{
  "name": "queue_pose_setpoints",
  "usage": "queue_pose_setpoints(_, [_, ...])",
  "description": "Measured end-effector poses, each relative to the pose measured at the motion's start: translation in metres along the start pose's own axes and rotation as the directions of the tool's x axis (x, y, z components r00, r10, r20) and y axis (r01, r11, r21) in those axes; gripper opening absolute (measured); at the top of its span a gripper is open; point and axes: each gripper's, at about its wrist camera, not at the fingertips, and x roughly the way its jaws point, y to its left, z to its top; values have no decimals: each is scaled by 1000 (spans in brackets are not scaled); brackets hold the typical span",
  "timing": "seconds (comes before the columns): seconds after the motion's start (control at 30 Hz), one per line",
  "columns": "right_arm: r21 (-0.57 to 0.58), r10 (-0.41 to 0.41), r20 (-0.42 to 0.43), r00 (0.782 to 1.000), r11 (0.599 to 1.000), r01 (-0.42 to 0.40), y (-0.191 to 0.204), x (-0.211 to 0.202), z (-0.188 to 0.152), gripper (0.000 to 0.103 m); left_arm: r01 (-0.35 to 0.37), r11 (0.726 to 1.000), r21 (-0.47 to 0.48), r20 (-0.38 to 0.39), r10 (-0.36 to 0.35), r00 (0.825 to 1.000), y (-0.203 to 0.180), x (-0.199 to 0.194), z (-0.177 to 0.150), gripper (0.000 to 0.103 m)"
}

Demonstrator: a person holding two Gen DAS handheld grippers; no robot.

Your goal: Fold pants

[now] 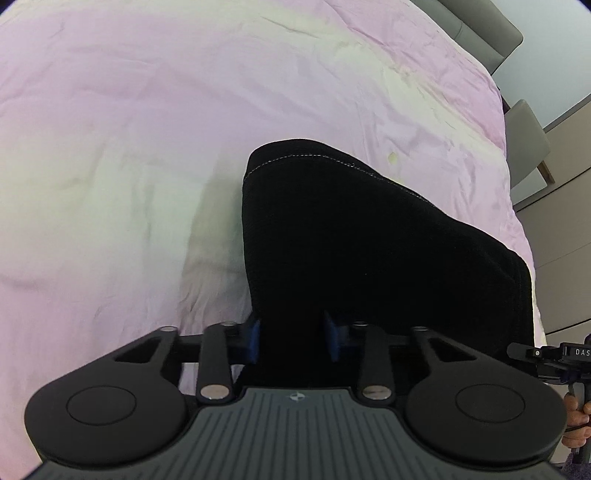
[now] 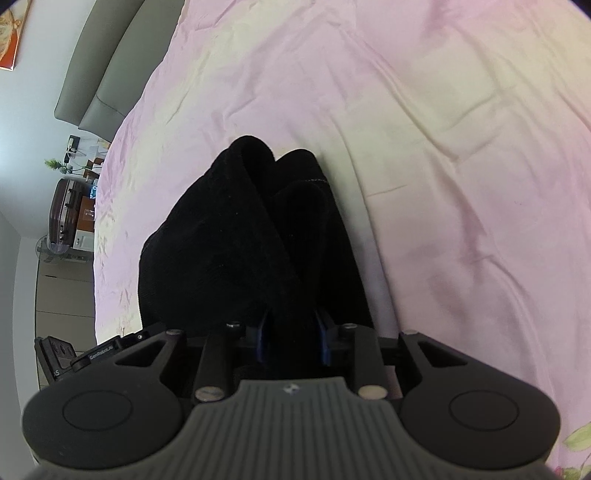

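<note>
Black pants (image 1: pixel 351 236) hang down from both grippers over a pink bed sheet (image 1: pixel 147 147). In the left wrist view my left gripper (image 1: pixel 293 338) is shut on a thick bunch of the black cloth between its blue pads (image 1: pixel 254 339). A stitched hem shows at the far end of the cloth. In the right wrist view my right gripper (image 2: pixel 293 338) is shut on another bunch of the pants (image 2: pixel 240 236), which fall in two rolled folds onto the sheet (image 2: pixel 443 147). The right gripper shows at the right edge of the left wrist view (image 1: pixel 554 356).
The wrinkled pink sheet covers the bed. A grey padded headboard (image 1: pixel 480 29) stands at the far end. Beside the bed are a dark suitcase (image 2: pixel 64 210) and low cabinets (image 2: pixel 62 295). The bed edge (image 1: pixel 517 206) runs close to the pants.
</note>
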Motion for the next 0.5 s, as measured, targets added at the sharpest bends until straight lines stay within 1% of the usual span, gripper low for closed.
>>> queue_pose_setpoints(0.03, [-10,13,-6,1000,1000,-13,6,-3,-1,22,-3,1000,3,-3,3,1000,2,-2,3,24])
queue_pose_setpoints(0.07, [-24,39,-9,999,999,-39,15,-8,-2,22,-1,1000,3,-12,1,1000,5,-4,5,23])
queue_pose_setpoints(0.1, [-35,81,-11,997,996,-82,23,-12,-3,22,-2,1000,10,-21,2,1000,7,-6,7,22])
queue_pose_setpoints(0.13, [-49,132,-14,991,990,-132,32,-16,-5,22,-15,999,32,-25,16,1000,8,-7,8,22])
queue_pose_setpoints(0.17, [-70,166,-14,986,984,-166,41,-18,-7,22,-35,998,53,-25,36,999,9,-7,9,22])
queue_pose_setpoints(0.2, [-91,168,-10,986,981,-168,47,-17,-9,22,-48,997,59,-28,49,998,10,-6,10,22])
queue_pose_setpoints(0.23, [-116,148,-10,989,982,-149,50,-13,-10,22,-47,997,55,-34,49,998,13,-5,10,22])
queue_pose_setpoints(0.27, [-106,123,-12,992,987,-124,45,-9,-9,22,-48,997,53,-35,49,998,15,-3,9,22])
queue_pose_setpoints(0.3, [-81,92,-11,996,992,-93,37,-5,-7,22,-55,996,72,-30,58,998,13,-2,7,22])
queue_pose_setpoints(0.33, [-62,44,-7,999,997,-44,26,0,-4,22,-72,990,119,-20,75,997,7,0,5,23])
queue_pose_setpoints(0.37, [-44,1,-11,1000,999,-1,14,6,-3,22,-99,979,181,-5,102,995,-2,2,1,25])
queue_pose_setpoints(0.4, [-31,-13,-18,1000,999,12,5,11,-2,23,-137,959,247,10,139,990,-11,5,-4,26])
queue_pose_setpoints(0.43, [-18,-23,-19,1000,1000,23,-3,16,-3,26,-174,940,294,27,174,984,-19,7,-8,28])
queue_pose_setpoints(0.47, [-18,-37,-13,999,999,37,-5,20,-3,33,-199,928,314,39,196,980,-24,8,-11,29])
queue_pose_setpoints(0.5, [-43,-55,-6,998,998,54,-2,22,-5,38,-214,927,307,48,209,977,-27,7,-12,30])
